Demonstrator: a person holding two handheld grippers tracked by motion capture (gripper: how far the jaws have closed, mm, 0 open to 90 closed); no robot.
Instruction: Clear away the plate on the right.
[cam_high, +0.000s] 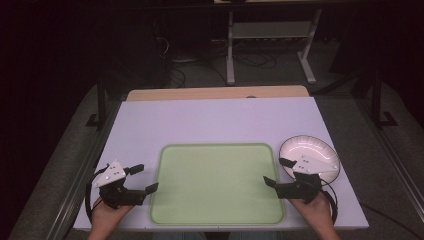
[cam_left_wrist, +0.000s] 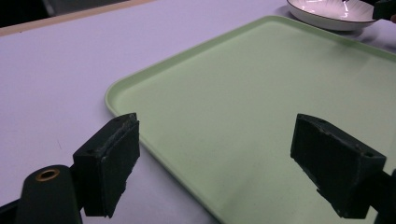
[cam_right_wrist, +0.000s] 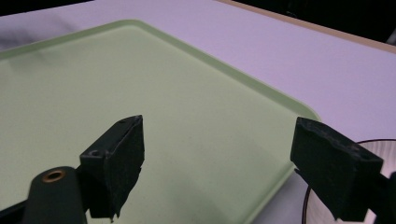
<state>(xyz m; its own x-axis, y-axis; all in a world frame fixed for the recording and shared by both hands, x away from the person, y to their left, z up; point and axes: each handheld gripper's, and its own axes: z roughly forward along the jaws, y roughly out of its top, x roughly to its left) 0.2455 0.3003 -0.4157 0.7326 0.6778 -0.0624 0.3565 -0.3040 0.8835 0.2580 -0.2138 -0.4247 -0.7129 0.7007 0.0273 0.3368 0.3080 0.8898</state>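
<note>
A pale green tray lies flat on the white table, bare inside. A white ribbed plate with a dark rim sits just right of the tray. My left gripper rests at the tray's left edge, open, nothing between its jaws. My right gripper hovers at the tray's right edge beside the plate, open and holding nothing. From the left gripper view the tray stretches ahead and the plate is far off. In the right gripper view the tray lies ahead and the plate is at lower right.
The white table top has bare room behind the tray, ending at a wooden strip. Beyond it a dark floor holds a metal stand and cables. A metal rail runs along the table's left side.
</note>
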